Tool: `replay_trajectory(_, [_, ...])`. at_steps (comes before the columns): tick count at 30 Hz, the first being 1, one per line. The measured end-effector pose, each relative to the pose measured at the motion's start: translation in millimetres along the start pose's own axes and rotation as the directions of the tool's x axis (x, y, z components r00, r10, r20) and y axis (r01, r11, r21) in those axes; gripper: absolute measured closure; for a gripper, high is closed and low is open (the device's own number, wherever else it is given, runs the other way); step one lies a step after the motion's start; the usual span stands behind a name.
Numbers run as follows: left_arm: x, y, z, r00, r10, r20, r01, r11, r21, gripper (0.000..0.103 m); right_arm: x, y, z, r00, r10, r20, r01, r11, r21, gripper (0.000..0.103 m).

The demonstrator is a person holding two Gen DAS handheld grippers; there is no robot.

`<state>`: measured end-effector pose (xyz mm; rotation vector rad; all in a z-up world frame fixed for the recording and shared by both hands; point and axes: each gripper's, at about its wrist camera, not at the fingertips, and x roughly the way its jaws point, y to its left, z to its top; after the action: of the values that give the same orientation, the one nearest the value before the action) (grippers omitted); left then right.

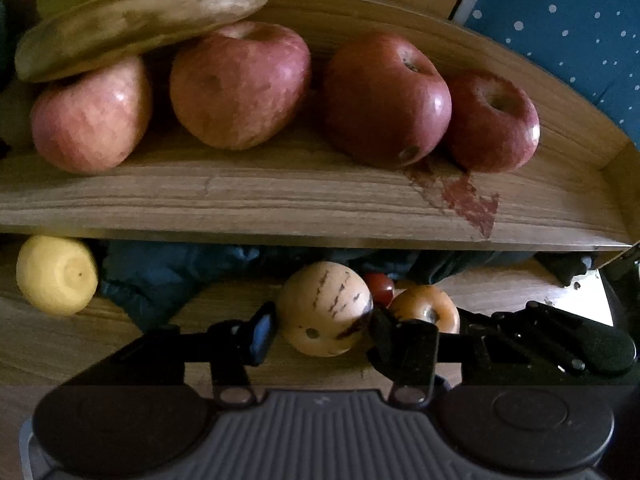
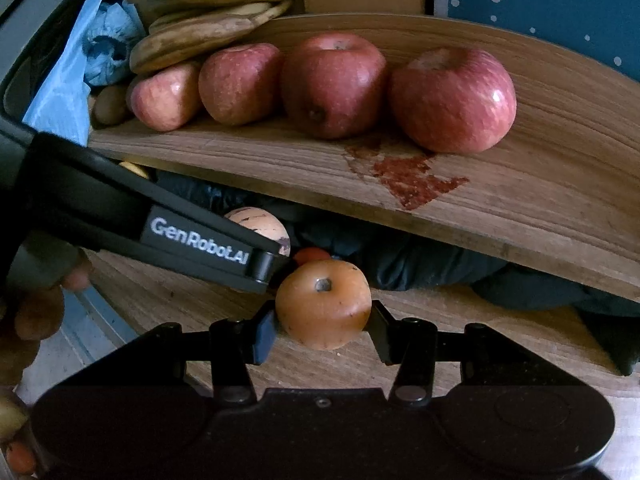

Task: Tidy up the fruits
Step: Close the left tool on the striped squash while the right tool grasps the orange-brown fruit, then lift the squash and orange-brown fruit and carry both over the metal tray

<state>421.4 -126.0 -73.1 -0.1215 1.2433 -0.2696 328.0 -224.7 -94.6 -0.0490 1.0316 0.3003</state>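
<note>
In the left wrist view my left gripper is shut on a pale cream fruit with dark streaks, a pad against each side. It rests on the lower wooden board. My right gripper is shut on an orange fruit with a grey stem spot, just right of the pale fruit. A small red fruit lies behind both. The left gripper's arm crosses the right wrist view. A yellow fruit sits at the far left.
A curved wooden shelf above holds several red apples and brown-spotted bananas, with a red stain on its surface. Dark cloth lies under the shelf. Blue dotted fabric is at the back right. A hand is at the left.
</note>
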Motion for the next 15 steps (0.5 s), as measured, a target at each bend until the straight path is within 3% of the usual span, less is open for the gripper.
replay_trajectory(15, [-31.3, 12.9, -15.7, 0.999, -0.044, 0.027, 0.044, 0.998, 0.035, 0.049, -17.1, 7.3, -8.1, 0.999, -0.021, 0.025, 0.021, 1.000, 0.018, 0.054])
